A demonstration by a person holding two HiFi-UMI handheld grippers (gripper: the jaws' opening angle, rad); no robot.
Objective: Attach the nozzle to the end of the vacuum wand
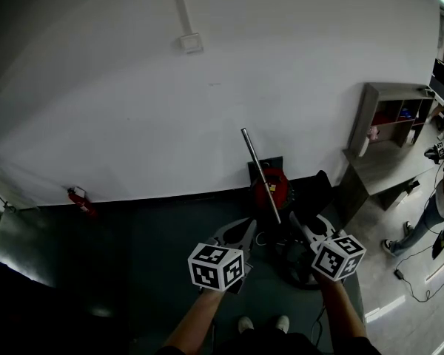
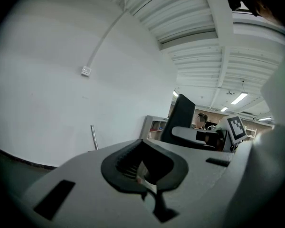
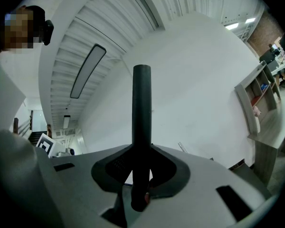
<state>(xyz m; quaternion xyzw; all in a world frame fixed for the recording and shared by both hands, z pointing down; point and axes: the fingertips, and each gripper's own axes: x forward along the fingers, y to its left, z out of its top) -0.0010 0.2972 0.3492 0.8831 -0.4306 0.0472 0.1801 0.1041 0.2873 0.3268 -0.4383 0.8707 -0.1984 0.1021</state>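
Observation:
The vacuum wand (image 1: 260, 174) is a bare metal tube slanting up from a red vacuum body (image 1: 272, 191) on the dark floor by the wall. It shows small in the left gripper view (image 2: 93, 137) and the right gripper view (image 3: 183, 147). My right gripper (image 3: 141, 184) is shut on a black nozzle (image 3: 141, 122) that stands up straight from the jaws. In the head view that gripper (image 1: 297, 222) is just right of the wand's lower part. My left gripper (image 2: 143, 175) is shut with nothing in it and sits left of the wand (image 1: 246, 229).
A grey shelf unit (image 1: 396, 117) and a low grey table (image 1: 377, 170) stand at the right, with another person (image 1: 438, 205) and floor cables beyond. A red fire extinguisher (image 1: 81, 200) lies by the wall at the left. My own shoes (image 1: 263, 324) are below.

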